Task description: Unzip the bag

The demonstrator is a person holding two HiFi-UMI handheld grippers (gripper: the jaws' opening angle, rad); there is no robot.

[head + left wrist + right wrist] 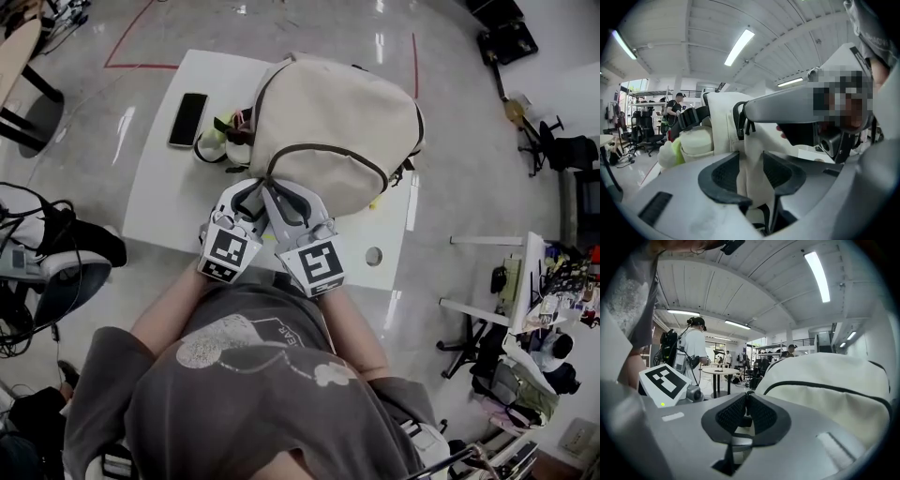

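One black phone lies on the white table, well to the left of the cream bag. The bag lies flat on the far half of this table. A dark zipper line runs in an arch over its top face.

Closer to the bag, touching its left side, a small yellow-green soft thing rests among dark straps. The left gripper view shows it too, left of the bag's body.

At the near edge of the bag, on the left part, is the left gripper. Its marker cube is turned toward the person. Its own view shows the jaws released and standing wide apart. A fold of the bag's cream fabric stands in the gap between the two dark pads.

Just beside it, also at the near edge of the bag, is the right gripper with its own marker cube. Its view shows the jaws clenched, with the tips meeting. A small dark piece sits low between the pads, and what it is cannot be told. The bag rises to the right of these jaws, with the dark zipper line curving over it.
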